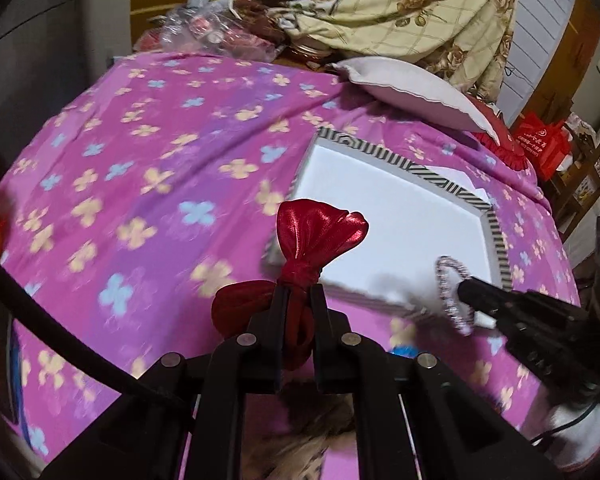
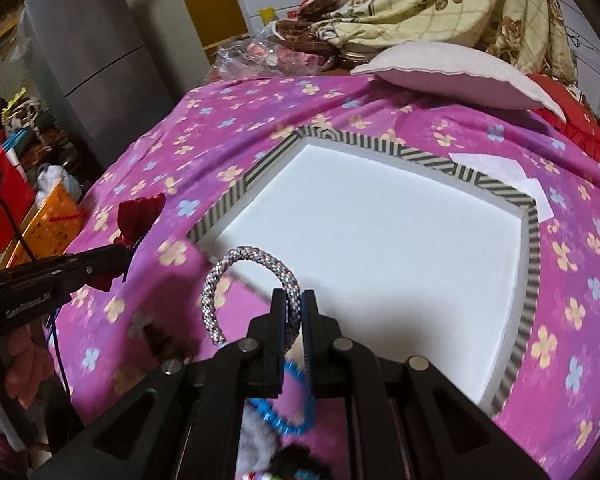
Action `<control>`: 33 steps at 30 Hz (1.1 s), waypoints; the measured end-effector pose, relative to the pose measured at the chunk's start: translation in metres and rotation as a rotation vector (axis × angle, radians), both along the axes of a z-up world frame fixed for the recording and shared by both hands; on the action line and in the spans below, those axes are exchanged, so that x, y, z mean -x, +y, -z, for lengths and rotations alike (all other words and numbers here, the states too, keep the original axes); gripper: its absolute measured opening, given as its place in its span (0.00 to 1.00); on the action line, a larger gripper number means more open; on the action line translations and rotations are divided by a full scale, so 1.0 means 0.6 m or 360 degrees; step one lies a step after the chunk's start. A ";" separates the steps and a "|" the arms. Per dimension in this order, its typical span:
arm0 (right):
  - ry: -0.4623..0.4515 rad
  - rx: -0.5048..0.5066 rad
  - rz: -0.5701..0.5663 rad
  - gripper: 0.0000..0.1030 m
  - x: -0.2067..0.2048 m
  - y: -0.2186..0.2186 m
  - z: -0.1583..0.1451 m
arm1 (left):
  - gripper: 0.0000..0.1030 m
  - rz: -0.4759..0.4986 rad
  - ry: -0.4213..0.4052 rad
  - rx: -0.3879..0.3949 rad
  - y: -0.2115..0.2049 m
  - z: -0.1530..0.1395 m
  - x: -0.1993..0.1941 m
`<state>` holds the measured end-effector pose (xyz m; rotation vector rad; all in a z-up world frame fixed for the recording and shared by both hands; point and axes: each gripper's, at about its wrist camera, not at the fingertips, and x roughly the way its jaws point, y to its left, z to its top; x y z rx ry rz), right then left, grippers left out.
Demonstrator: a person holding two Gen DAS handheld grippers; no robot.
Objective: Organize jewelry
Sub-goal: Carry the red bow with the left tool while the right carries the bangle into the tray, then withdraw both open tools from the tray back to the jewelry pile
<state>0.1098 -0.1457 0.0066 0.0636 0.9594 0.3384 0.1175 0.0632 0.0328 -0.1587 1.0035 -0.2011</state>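
Jaws of the left gripper (image 1: 300,286) stand nearly together, clamped on the knotted middle of a shiny red satin bow (image 1: 320,228); one lobe fans out above the fingertips and the other bunches down between the fingers, so the bow hangs clear of the pink flowered bedspread (image 1: 140,160). Seen from the right wrist camera, the same gripper comes in from the left edge with the bow at its tip, over the bedspread and just left of the tray. Jaws of the right gripper (image 2: 292,298) are pressed together on a silvery braided bracelet (image 2: 236,264), a stiff ring with glittery multicoloured flecks, pinched at one side so the loop arches up and to the left of the fingertips. It is held above the near left corner of a shallow white tray (image 2: 528,280) with a black-and-white striped rim, which lies flat on the bedspread. A bright blue beaded bracelet (image 2: 288,420) lies low behind the right gripper's fingers, partly hidden. A pale pillow (image 2: 460,76) rests at the far end of the bed, beyond the tray
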 end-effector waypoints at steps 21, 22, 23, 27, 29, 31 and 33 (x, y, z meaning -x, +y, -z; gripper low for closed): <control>0.0220 0.0132 0.0063 0.09 -0.107 0.024 0.116 | 0.23 -0.0050 0.0197 -0.0208 -0.076 0.104 -0.124; 0.0230 0.0127 0.0060 0.11 -0.108 0.023 0.116 | 0.24 -0.0046 0.0195 -0.0209 -0.077 0.104 -0.123; 0.0240 0.0108 0.0056 0.13 -0.106 0.021 0.113 | 0.28 -0.0042 0.0193 -0.0214 -0.078 0.103 -0.122; 0.0213 0.0089 0.0083 0.22 -0.093 0.006 0.087 | 0.37 -0.0026 0.0180 -0.0207 -0.080 0.100 -0.114; 0.0192 0.0060 0.0087 0.28 -0.081 -0.006 0.070 | 0.40 -0.0017 0.0173 -0.0193 -0.079 0.095 -0.105; 0.0172 0.0050 0.0105 0.29 -0.068 -0.016 0.056 | 0.40 -0.0010 0.0147 -0.0203 -0.079 0.085 -0.093; 0.0157 0.0029 0.0110 0.30 -0.056 -0.026 0.045 | 0.40 -0.0008 0.0130 -0.0208 -0.079 0.075 -0.081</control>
